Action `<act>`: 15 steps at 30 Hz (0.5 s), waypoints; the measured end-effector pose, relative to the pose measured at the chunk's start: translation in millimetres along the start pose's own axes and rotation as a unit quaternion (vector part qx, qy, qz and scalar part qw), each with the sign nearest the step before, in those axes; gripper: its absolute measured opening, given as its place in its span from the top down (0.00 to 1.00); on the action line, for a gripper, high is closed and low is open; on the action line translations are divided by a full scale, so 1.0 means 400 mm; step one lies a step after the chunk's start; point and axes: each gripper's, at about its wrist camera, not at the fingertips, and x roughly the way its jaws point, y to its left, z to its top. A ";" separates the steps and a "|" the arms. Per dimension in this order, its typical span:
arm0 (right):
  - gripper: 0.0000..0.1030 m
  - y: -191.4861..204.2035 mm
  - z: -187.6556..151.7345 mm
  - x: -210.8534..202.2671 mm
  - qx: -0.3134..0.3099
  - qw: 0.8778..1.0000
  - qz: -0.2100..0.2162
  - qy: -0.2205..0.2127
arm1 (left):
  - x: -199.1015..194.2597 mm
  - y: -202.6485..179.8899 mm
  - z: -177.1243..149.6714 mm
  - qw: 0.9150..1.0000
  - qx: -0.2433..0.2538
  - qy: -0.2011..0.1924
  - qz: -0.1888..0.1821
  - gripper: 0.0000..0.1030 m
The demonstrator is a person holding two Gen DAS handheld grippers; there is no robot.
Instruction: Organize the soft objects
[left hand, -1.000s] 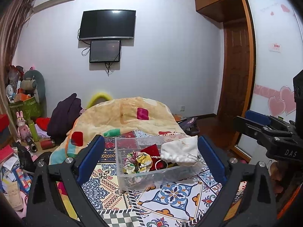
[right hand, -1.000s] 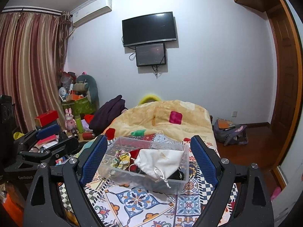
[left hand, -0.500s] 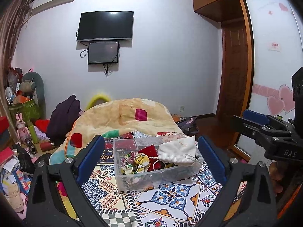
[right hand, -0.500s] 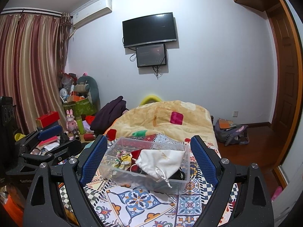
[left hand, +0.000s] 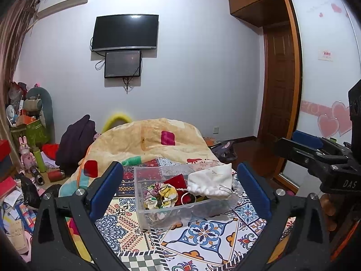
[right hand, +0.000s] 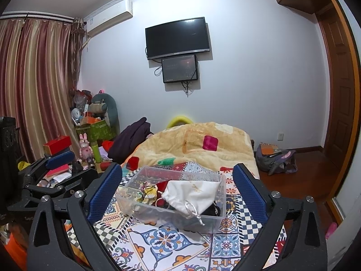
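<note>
My left gripper (left hand: 180, 187) hung with its jaws spread wide and nothing between them; my right gripper (right hand: 178, 187) was the same. Both pointed at the clear bin (left hand: 158, 216) on the patterned cloth (left hand: 203, 237), well short of it. In the bin lay a white pouch (left hand: 211, 181), a floral scrunchie (left hand: 161, 195) and a red pouch (left hand: 177, 179), the white one uppermost.

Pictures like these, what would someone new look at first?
Probably the clear plastic box in the middle, sitting on the bright patterned tile-print cloth. A white drawstring pouch lies on top of the soft things inside, beside a flowery fabric scrunchie. Both open grippers, left and right, frame the box without touching it.
</note>
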 end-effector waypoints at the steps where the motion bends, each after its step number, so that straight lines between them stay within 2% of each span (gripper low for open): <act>1: 0.03 0.000 0.000 0.000 0.001 1.000 0.000 0.000 | 0.000 -0.001 0.000 1.000 0.001 0.000 0.000 0.01; 3: 0.00 -0.003 0.000 0.000 0.003 1.000 -0.002 -0.001 | 0.001 -0.003 -0.001 1.000 0.003 0.000 0.000 0.01; 15: 0.00 0.002 -0.001 0.005 -0.005 1.000 -0.012 0.003 | 0.004 -0.009 -0.003 1.000 0.004 0.002 0.003 0.00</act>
